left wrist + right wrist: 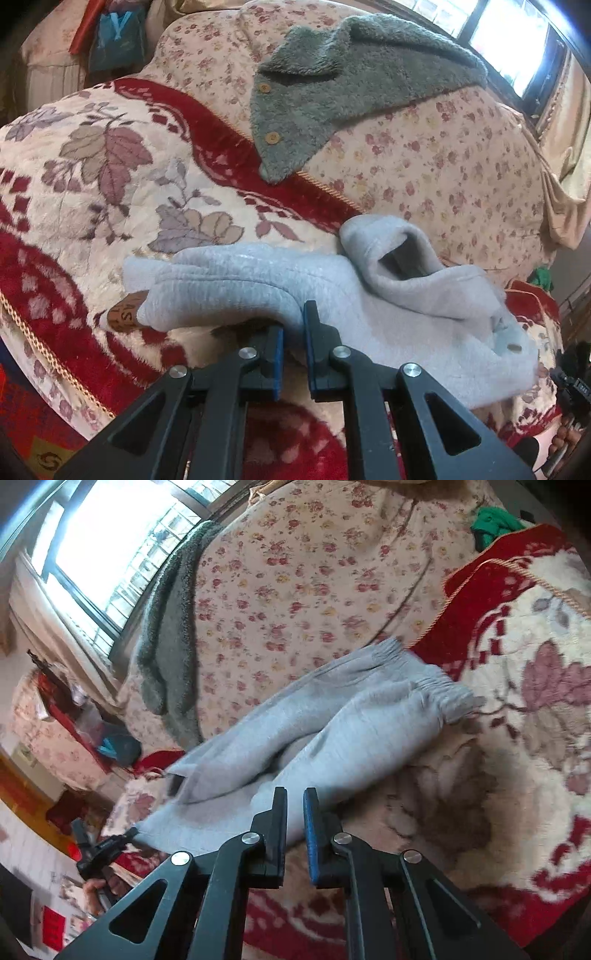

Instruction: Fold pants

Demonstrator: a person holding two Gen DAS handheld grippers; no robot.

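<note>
Light grey pants [258, 284] lie rumpled on a red and cream floral blanket [92, 177]. In the left wrist view my left gripper [293, 325] sits at the pants' near edge, jaws narrowly apart with grey cloth draped over the tips; whether cloth is pinched between them is unclear. In the right wrist view the pants [314, 720] stretch from the elastic cuffs [436, 679] at upper right toward the lower left. My right gripper [295, 805] is at the pants' near edge, jaws a small gap apart, nothing visibly between them.
A dark grey fleece garment with wooden buttons [332, 85] lies on a floral quilt [424, 158] behind the pants; it also shows in the right wrist view [166, 635]. A green cloth [495, 524] lies at the far edge. A window [110, 542] is beyond.
</note>
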